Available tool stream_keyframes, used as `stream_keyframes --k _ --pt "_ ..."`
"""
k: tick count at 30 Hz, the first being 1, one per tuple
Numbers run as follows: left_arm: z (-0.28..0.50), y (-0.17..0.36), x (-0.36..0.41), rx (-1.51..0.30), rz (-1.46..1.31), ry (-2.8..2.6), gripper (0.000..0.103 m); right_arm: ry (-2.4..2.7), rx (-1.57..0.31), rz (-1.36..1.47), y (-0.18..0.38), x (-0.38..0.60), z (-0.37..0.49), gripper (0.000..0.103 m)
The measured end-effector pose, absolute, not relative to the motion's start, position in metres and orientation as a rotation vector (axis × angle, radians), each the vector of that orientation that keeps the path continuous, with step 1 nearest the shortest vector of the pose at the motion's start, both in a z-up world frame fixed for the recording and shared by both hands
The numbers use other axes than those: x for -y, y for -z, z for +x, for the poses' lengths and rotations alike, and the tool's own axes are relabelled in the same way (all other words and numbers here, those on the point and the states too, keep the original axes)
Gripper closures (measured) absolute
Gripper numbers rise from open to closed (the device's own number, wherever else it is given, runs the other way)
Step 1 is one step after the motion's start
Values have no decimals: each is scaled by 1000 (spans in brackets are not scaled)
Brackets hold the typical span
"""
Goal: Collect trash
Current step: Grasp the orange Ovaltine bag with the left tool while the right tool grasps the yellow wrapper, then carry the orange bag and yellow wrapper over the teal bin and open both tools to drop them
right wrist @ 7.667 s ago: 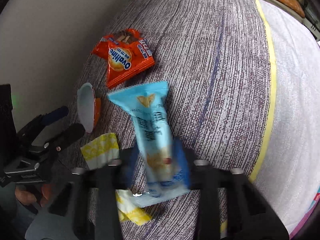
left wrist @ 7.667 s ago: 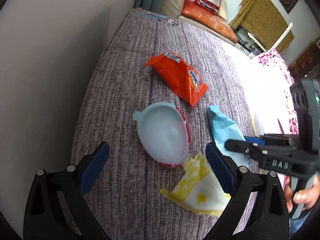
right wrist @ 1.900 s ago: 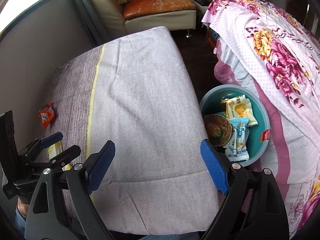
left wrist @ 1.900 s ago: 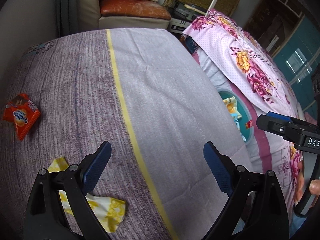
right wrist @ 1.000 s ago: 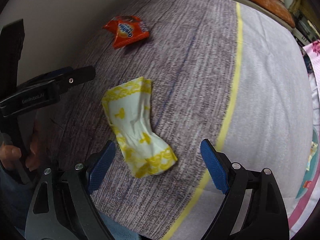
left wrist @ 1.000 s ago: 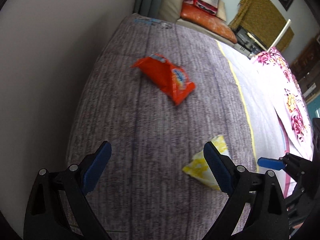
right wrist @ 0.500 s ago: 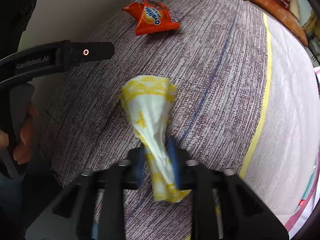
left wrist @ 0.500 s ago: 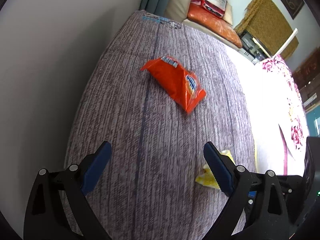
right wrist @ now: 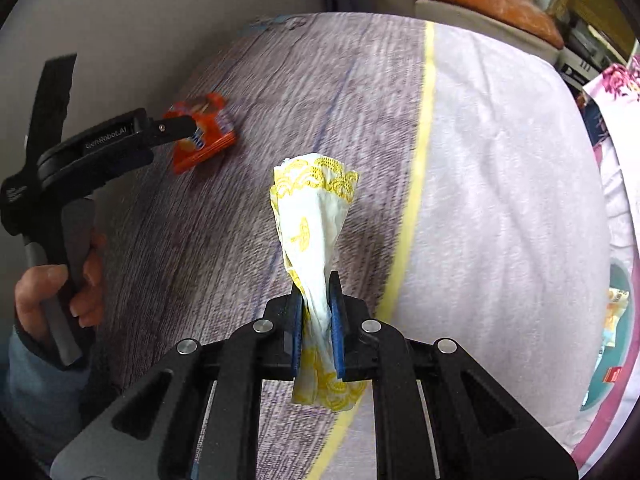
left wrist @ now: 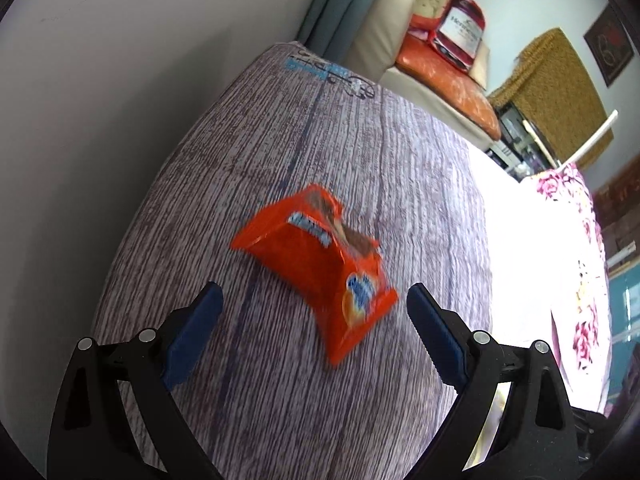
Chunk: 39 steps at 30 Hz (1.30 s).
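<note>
A bed [left wrist: 360, 152] covered in a ribbed, grey-purple woven spread is filling most of both views, its surface bulging under the fisheye lens; a thin yellow stripe [right wrist: 420, 152] is running down the cover and dividing the dark ribbed part from a paler, smoother lilac part. Beyond the far end of the bed, a cream sofa [left wrist: 392, 12] is carrying an orange cushion [left wrist: 448, 80]. At the bed's right edge, part of a teal basin [right wrist: 612, 376] is showing with wrappers lying inside it.

On the ribbed part of the bed, the orange snack packet [left wrist: 320, 272] is lying flat, glossy and crinkled, with a blue and white logo near its lower corner. The left gripper [left wrist: 308, 328] is hovering just above the bed with its blue-padded fingers spread wide, and the packet's near corner is sitting between them without touching either pad. In the right wrist view the same gripper's black tip is reaching over the packet [right wrist: 200, 136], and the person's left hand [right wrist: 60, 292] is wrapping the handle.

The right gripper [right wrist: 316, 324] is clamping its jaws tight on the yellow-and-white wrapper [right wrist: 312, 216], a thin, soft, crumpled sheet printed with yellow scallops. The wrapper is standing up from the pinch into a flared fan above the bed, near the yellow stripe, and its short tail is hanging below the pads.
</note>
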<state>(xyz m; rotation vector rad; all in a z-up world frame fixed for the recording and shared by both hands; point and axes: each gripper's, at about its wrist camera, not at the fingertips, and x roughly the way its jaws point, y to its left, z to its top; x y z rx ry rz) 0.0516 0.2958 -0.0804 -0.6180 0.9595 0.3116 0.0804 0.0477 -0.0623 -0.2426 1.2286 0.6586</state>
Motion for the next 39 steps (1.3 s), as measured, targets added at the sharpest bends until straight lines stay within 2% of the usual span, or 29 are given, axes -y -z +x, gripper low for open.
stream_keyframes --k 2,4,7,8,11,24,39 --pt "59 83 -298 -957 -635 -328 12 -638 -1228 -221 61 -37 100 91" --pt "65 86 -298 -961 -645 -341 20 -614 -1230 -196 63 -29 113 89" --pt "68 87 -295 -958 -626 -360 47 -600 -1226 -178 63 -21 124 89" --pt "69 87 -293 -958 -611 -363 63 -597 -1223 -175 63 -18 127 91" --pt "66 85 -284 -945 -574 -361 76 -588 -1216 -162 62 -7 132 91" --pt "73 65 -194 -988 -403 -159 78 -525 -1182 -58 55 54 136 91" --pt "101 41 -41 -1008 -215 90 78 -364 -1093 129 35 170 143 91"
